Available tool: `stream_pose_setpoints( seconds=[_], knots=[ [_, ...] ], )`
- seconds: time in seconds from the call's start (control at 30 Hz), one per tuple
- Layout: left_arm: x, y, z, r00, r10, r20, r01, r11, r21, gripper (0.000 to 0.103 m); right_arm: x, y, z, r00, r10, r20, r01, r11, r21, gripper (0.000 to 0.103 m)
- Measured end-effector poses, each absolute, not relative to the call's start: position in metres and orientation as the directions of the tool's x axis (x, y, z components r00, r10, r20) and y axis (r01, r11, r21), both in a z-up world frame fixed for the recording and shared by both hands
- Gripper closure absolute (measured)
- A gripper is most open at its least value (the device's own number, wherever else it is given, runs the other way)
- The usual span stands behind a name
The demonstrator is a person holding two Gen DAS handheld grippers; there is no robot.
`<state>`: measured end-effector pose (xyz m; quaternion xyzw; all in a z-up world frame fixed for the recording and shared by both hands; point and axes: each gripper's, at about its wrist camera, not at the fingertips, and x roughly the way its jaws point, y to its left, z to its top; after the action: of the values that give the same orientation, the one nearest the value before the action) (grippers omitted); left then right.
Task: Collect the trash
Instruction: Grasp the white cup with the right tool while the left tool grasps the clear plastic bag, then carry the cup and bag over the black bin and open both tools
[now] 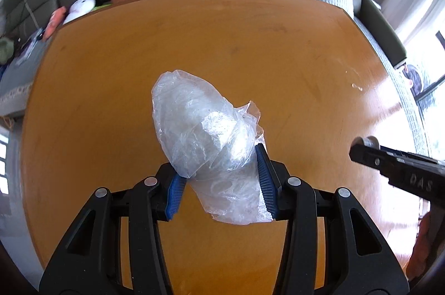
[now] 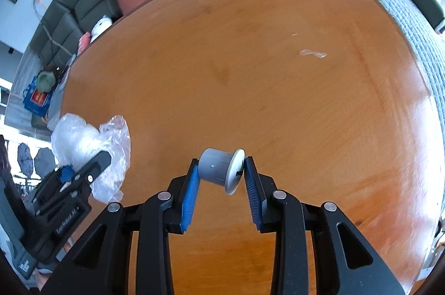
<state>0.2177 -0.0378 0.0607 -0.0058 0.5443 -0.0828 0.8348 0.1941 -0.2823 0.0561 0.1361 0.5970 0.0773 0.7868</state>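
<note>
Wooden table: both grippers above it. Left gripper partly closed, pads pressing a crumpled clear plastic bag, lifted off the table. Right gripper narrowly closed on a small grey spool. Plastic scrap lies on the table, far side.

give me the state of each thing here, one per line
crumpled clear plastic bag: clamped in left gripper, off the table
grey flanged spool: pinched on its side in right gripper
small clear plastic scrap: lying loose on wooden table
</note>
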Motion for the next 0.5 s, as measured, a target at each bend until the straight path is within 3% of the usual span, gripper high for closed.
stream_pose_setpoints(
  seconds=[0.5],
  knots=[
    [0.13,0.088,0.07,0.439,-0.093,-0.894,-0.055,0.99,-0.13,0.057,0.149,-0.135,0.072,0.209,0.342,-0.916,-0.21,0.931,0.3,0.069]
  ],
)
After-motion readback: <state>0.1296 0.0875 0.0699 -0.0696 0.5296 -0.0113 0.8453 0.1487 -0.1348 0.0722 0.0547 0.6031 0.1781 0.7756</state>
